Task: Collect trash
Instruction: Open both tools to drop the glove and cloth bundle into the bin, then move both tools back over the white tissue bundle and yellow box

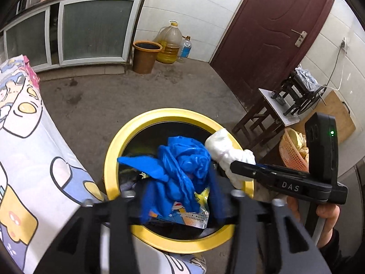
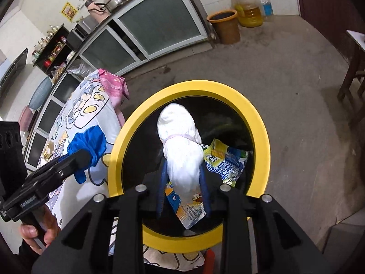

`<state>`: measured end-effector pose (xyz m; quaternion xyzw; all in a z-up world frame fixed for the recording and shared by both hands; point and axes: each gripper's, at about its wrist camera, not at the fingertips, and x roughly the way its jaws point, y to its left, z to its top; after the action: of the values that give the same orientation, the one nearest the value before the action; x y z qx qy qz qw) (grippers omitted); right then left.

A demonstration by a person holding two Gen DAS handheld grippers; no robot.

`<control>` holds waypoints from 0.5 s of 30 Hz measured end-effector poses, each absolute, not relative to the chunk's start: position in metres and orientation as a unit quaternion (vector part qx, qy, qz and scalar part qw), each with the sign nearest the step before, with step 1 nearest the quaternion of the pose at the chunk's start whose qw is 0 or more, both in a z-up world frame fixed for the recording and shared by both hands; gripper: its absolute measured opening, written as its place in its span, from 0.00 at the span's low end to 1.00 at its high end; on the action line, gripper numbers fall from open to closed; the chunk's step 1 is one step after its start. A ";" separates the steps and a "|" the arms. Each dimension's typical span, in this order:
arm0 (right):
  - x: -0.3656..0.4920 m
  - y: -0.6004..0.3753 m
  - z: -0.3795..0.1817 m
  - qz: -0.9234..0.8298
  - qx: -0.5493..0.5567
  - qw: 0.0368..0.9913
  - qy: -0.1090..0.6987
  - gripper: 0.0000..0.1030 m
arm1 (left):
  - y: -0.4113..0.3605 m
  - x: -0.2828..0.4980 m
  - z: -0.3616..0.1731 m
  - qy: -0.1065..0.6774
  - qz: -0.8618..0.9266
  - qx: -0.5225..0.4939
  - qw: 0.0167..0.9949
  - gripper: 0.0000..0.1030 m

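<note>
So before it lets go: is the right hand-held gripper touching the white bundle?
Touching. The right wrist view shows the right hand-held gripper clamping the white bundle.

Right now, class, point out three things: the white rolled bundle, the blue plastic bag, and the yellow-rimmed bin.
white rolled bundle [image 2: 180,141], right wrist view, middle.
blue plastic bag [image 1: 182,159], left wrist view, crumpled centre.
yellow-rimmed bin [image 2: 260,123], right wrist view, right rim.

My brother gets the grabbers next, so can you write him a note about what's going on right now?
Left tool: shut on the blue plastic bag, held over the yellow-rimmed bin.
Right tool: shut on the white wad, also over the bin's mouth.
Done: snack wrappers already lie inside the bin.
Left: open both tools so the bag and the wad drop in. Whether more trash waits elsewhere, these views don't show.
</note>
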<state>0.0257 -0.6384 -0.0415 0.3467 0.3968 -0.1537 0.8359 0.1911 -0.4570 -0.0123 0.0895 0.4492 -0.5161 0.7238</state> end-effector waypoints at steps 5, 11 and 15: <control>0.025 -0.640 -0.037 -0.172 0.347 0.832 0.397 0.53 | -0.447 0.194 -0.005 0.445 -0.507 0.071 0.735 0.92; 0.028 -0.636 -0.030 -0.170 0.338 0.839 0.392 0.53 | -0.409 0.212 0.010 0.431 -0.482 0.070 0.760 0.92; 0.045 -0.617 -0.014 -0.142 0.318 0.853 0.388 0.53 | -0.347 0.241 0.033 0.410 -0.452 0.061 0.790 0.92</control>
<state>0.0446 -0.6172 -0.0142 0.3185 0.3880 -0.1424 0.8531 0.2406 -0.3474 0.0328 0.0607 0.4097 -0.4521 0.7900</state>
